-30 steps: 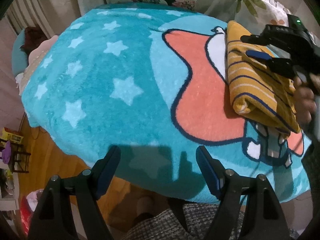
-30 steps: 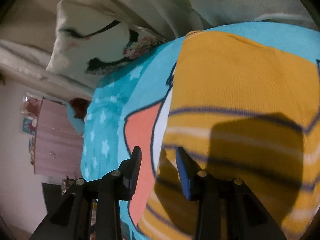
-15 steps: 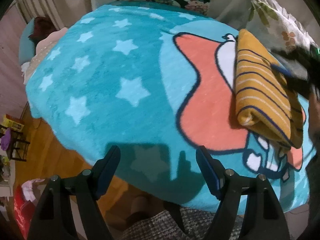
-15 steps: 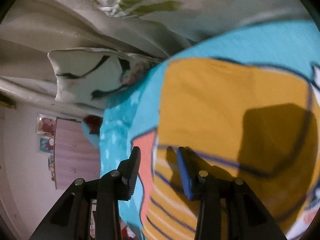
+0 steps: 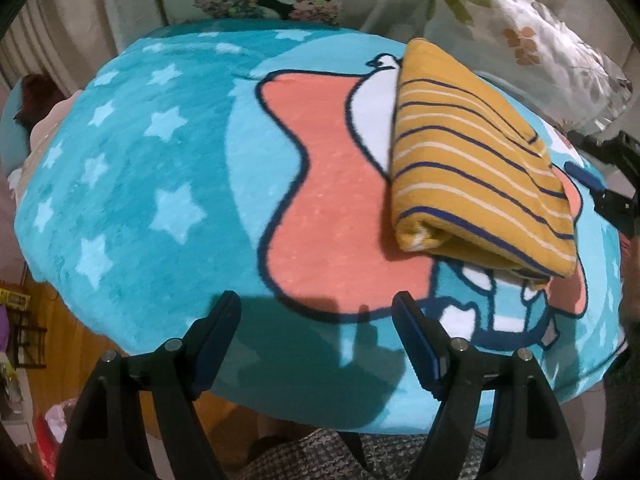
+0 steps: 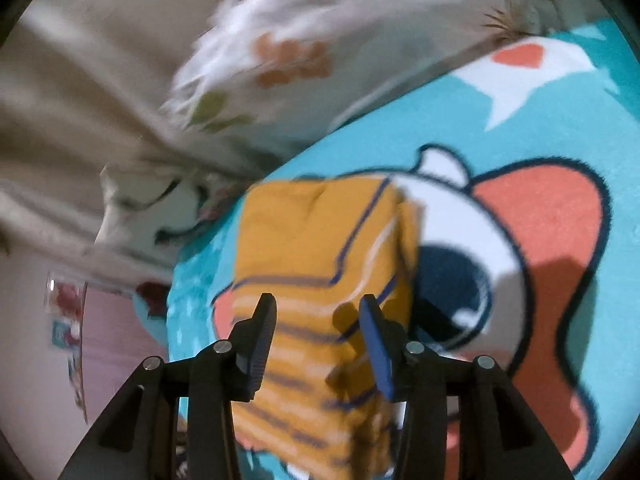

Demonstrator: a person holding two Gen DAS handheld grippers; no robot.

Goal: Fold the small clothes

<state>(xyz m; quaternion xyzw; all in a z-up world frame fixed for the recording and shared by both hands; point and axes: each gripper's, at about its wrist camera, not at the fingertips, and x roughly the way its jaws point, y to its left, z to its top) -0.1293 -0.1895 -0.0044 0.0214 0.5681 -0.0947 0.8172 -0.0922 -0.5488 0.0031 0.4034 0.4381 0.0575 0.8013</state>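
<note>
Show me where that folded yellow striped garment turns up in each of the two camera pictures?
Left wrist view: the folded yellow striped garment lies right of centre on the teal blanket.
Right wrist view: the garment sits at centre and lower centre, just beyond the right gripper, whose jaws are open.
Shared landmark: the blanket's coral cartoon patch beside the garment.

Open blanket to the left, pillows crowding the far side

The starred half of the teal blanket (image 5: 132, 184) lies bare, giving the left gripper (image 5: 316, 344) open passage; the folded striped garment (image 5: 476, 164) blocks the right part, the floral pillow (image 5: 520, 40) walls its far edge, and the right gripper (image 6: 318, 344) hangs above the garment with jaws apart
</note>
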